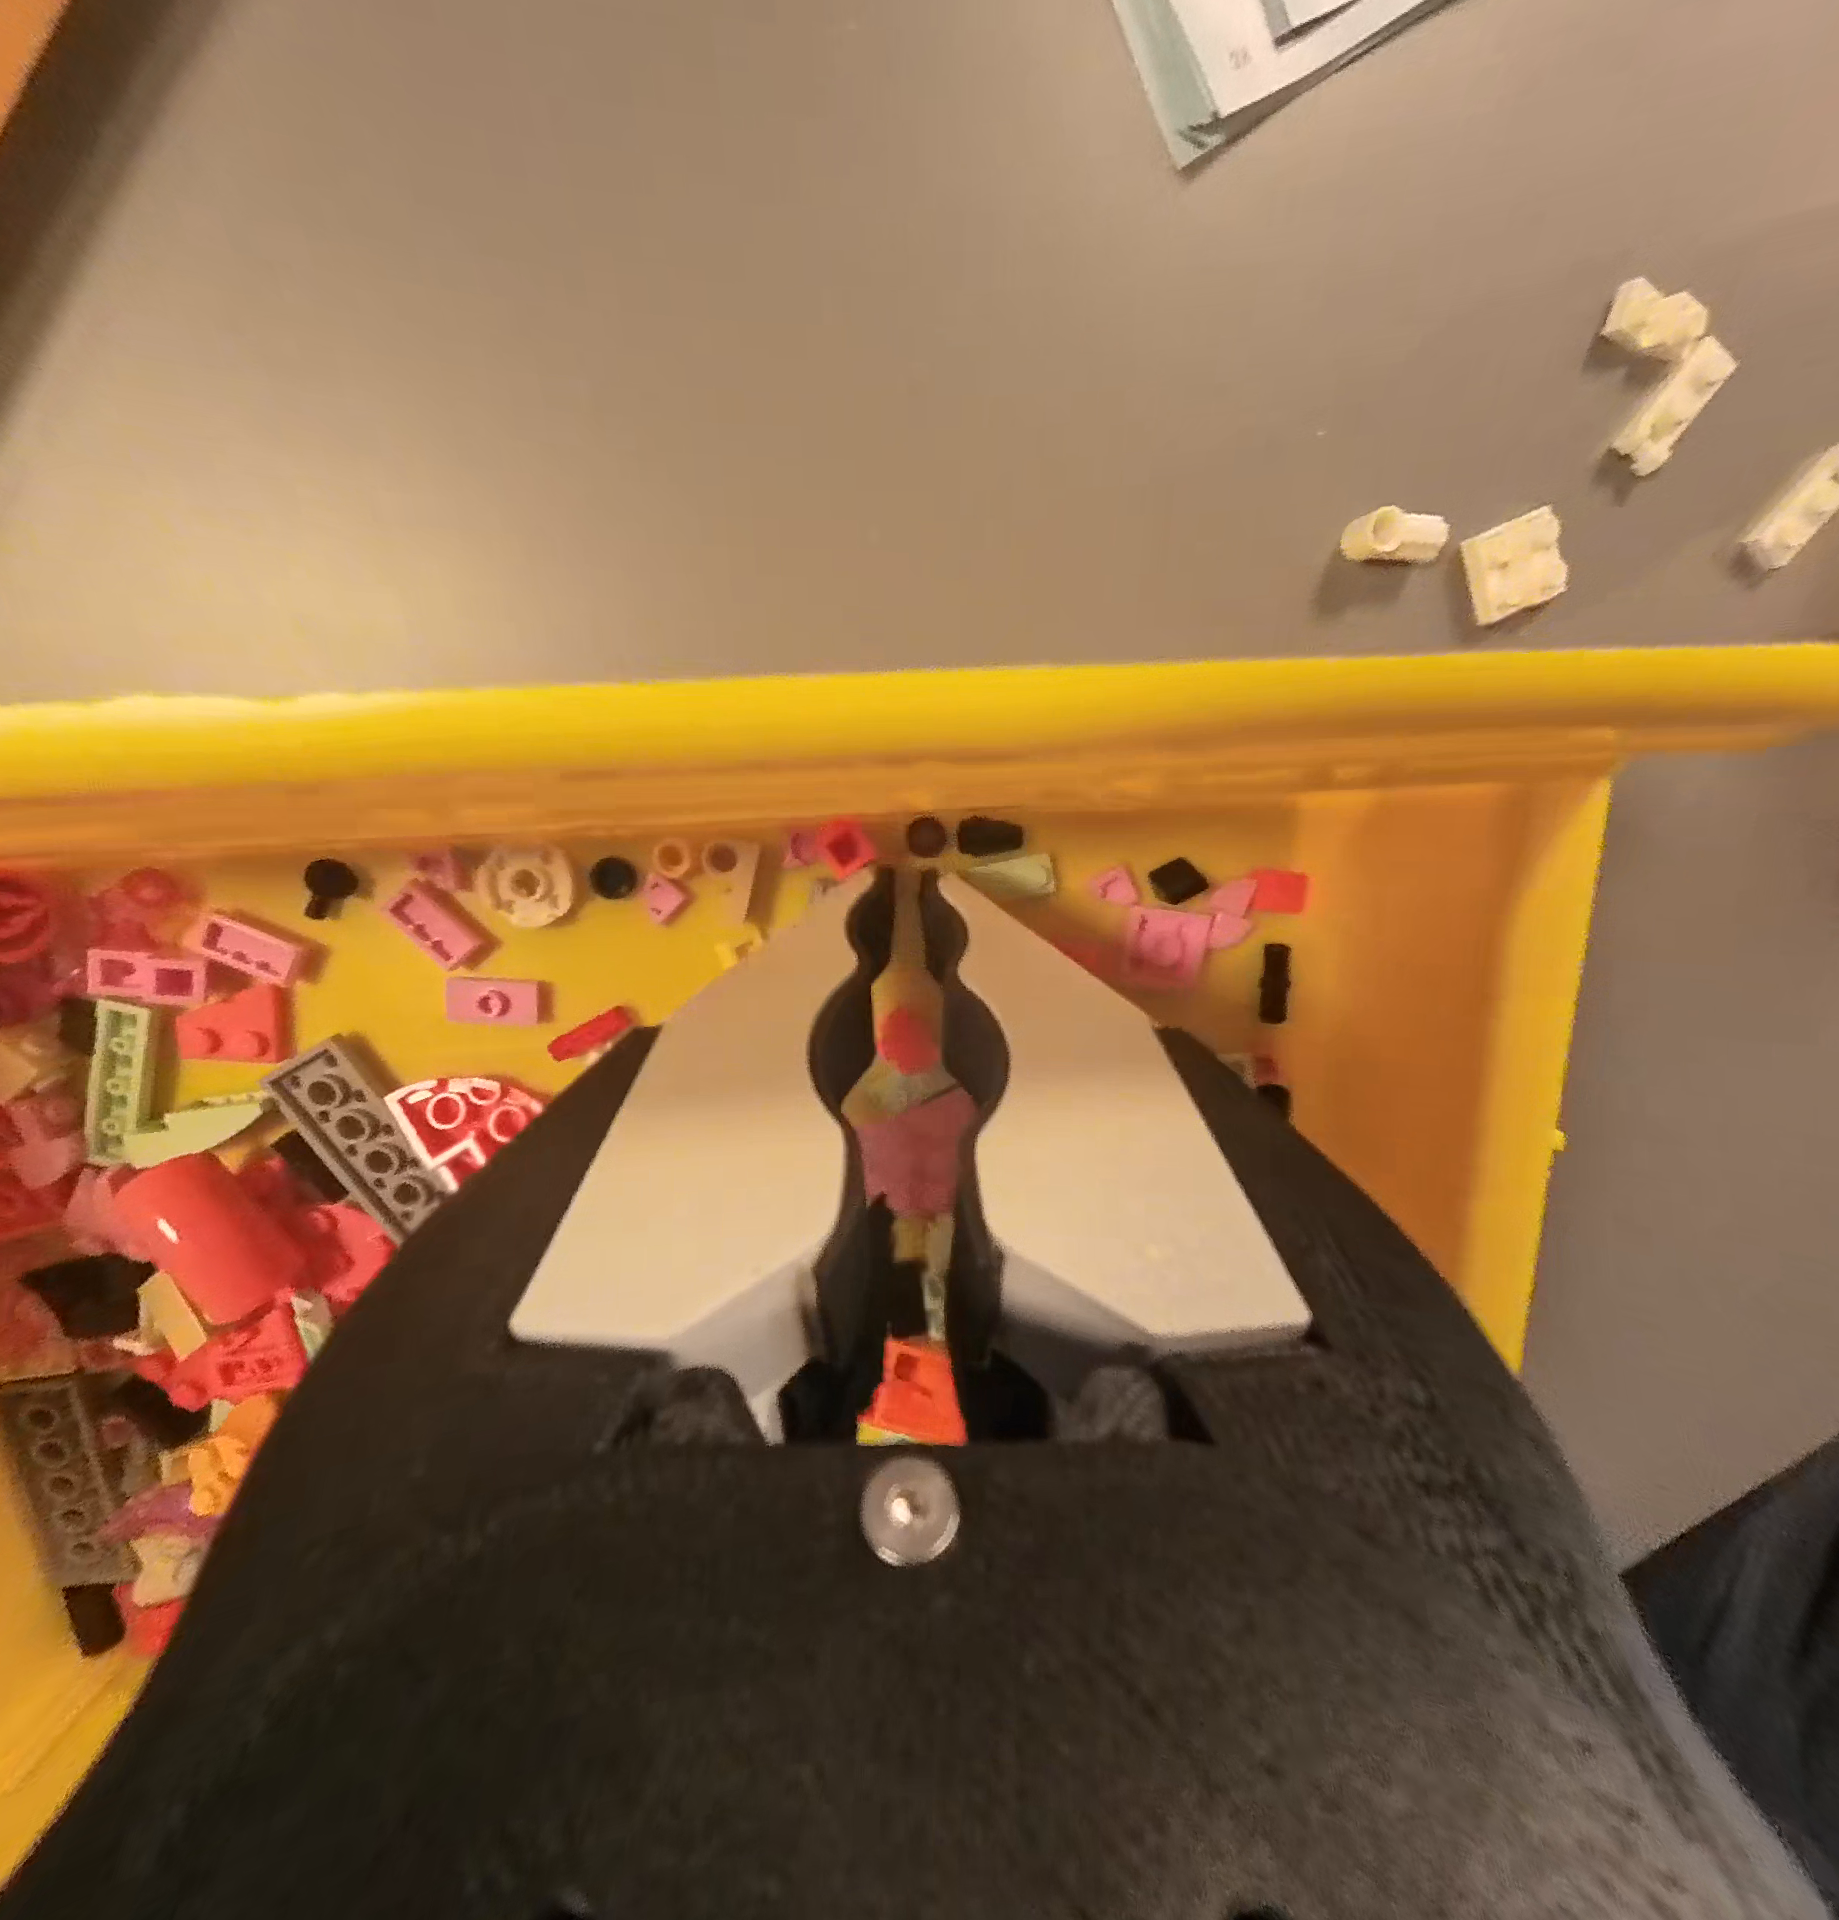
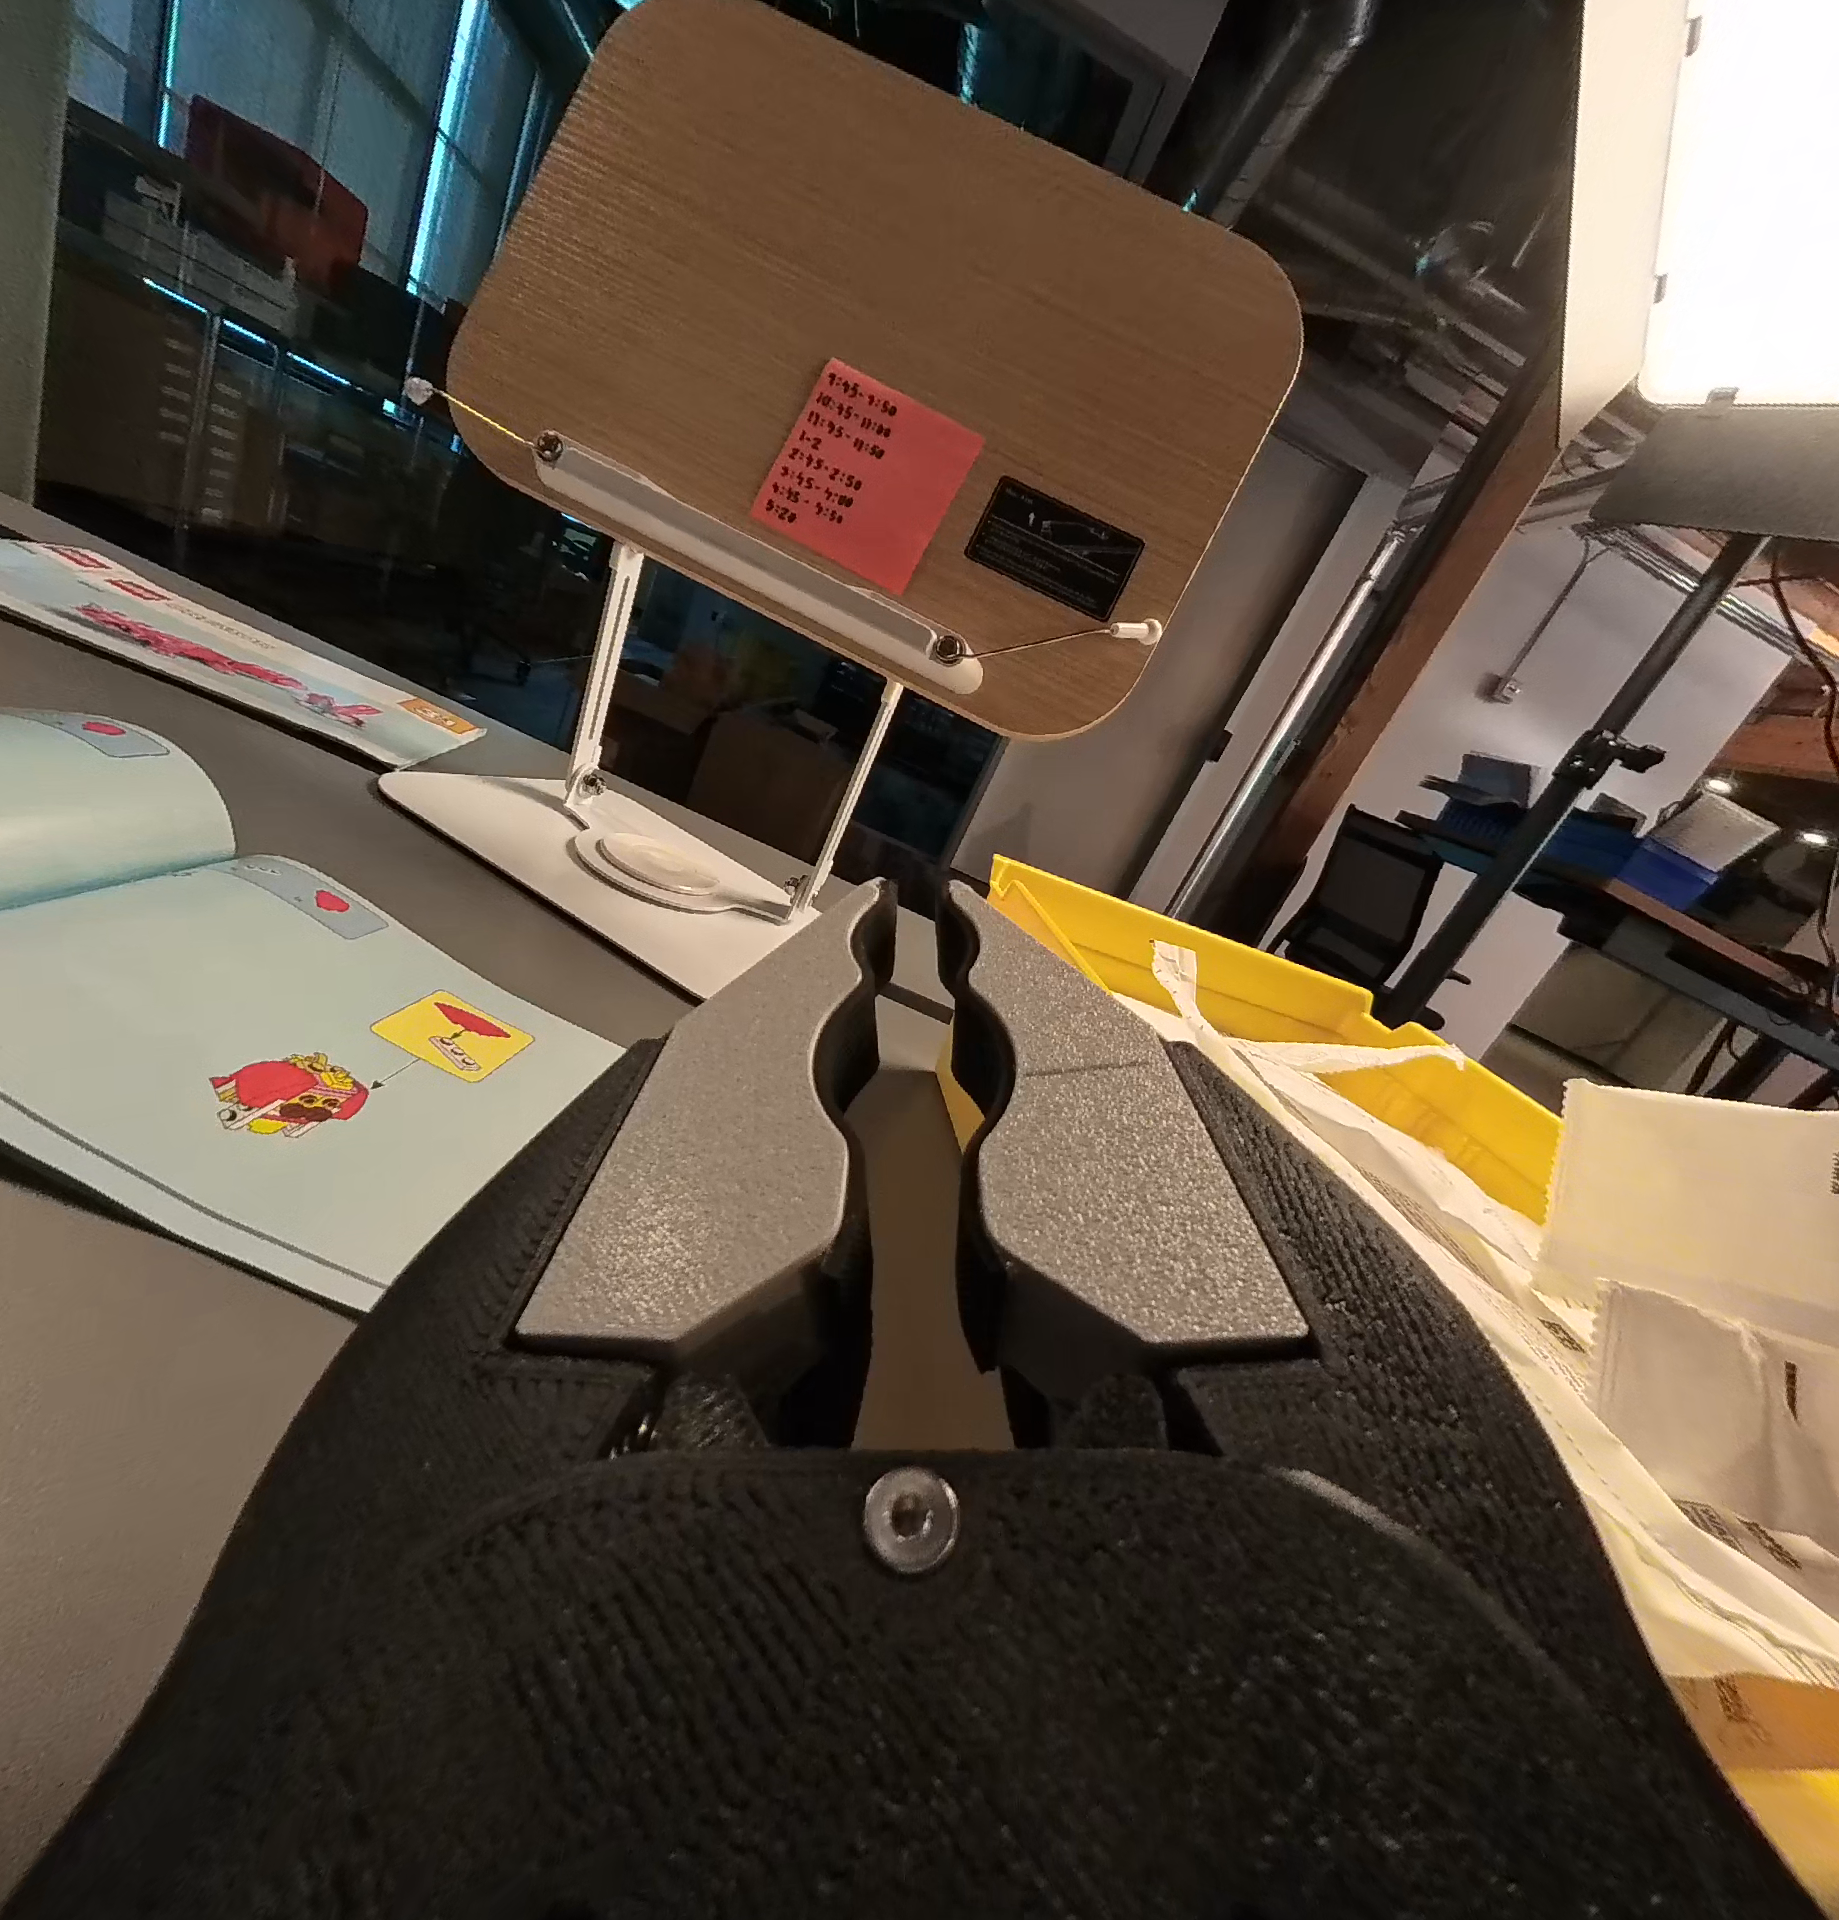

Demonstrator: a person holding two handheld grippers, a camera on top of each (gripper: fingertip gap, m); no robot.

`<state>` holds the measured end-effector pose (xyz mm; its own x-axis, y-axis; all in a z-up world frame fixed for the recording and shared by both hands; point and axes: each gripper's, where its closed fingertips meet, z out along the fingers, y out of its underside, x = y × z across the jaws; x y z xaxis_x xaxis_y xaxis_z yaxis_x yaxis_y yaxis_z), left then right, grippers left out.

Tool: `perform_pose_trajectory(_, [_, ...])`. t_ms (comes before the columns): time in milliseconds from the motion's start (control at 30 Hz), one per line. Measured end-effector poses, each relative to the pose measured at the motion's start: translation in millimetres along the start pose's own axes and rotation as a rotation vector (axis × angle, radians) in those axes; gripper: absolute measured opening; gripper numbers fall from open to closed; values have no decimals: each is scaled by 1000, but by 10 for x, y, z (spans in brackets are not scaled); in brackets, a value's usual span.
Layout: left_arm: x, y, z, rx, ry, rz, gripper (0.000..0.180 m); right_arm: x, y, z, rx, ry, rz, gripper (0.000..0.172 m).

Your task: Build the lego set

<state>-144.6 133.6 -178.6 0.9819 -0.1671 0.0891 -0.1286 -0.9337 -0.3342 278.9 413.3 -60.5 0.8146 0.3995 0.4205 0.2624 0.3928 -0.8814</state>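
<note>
In the left wrist view my left gripper point(image 1: 907, 883) reaches down into a yellow bin point(image 1: 894, 717) of small building pieces. Its jaws are nearly together, with only a thin slit between them. The tips sit at the bin's far wall, right below a dark brown round piece point(image 1: 925, 834), between a red square piece point(image 1: 845, 847) and a black piece point(image 1: 990, 834). Whether the pads press on a piece does not show. In the right wrist view my right gripper point(image 2: 915, 914) hovers low over the grey table. Its jaws stand a narrow gap apart with nothing between them.
A heap of red, pink and grey pieces point(image 1: 167, 1195) fills the bin's left side. Several white pieces point(image 1: 1512, 564) lie on the table beyond the bin. An open instruction booklet point(image 2: 219, 1039), a wooden book stand point(image 2: 873, 416), another yellow bin point(image 2: 1310, 1029) and white paper bags point(image 2: 1673, 1299) surround the right gripper. About 50 cm separates my left fingertips from my right.
</note>
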Motion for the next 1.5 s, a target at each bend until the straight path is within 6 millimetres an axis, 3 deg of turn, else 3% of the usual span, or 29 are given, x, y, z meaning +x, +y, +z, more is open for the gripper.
perform_pose_trajectory(333, [45,-76,17,34,65,-36,13,-3,3,2,-2,-1,0,5])
perform_pose_trajectory(900, [69,-52,21,29,68,-24,5,-24,3,3,-4,-8,-5,5])
perform_pose_trajectory(1000, [62,-52,-68,61,55,-22,5,-20,2,2,-3,-6,-3,5])
perform_pose_trajectory(1100, [124,-169,-318,182,46,-27,5,-10,5,4,-3,-3,1,5])
perform_pose_trajectory(1200, [323,-334,-685,340,12,26,5,-4,7,6,-4,0,3,5])
perform_pose_trajectory(1333, [874,-556,-1137,558,10,149,5,2,-8,8,2,2,11,5])
perform_pose_trajectory(1500, [1653,-751,-1375,804,73,296,5,-23,-70,0,19,-7,-12,5])
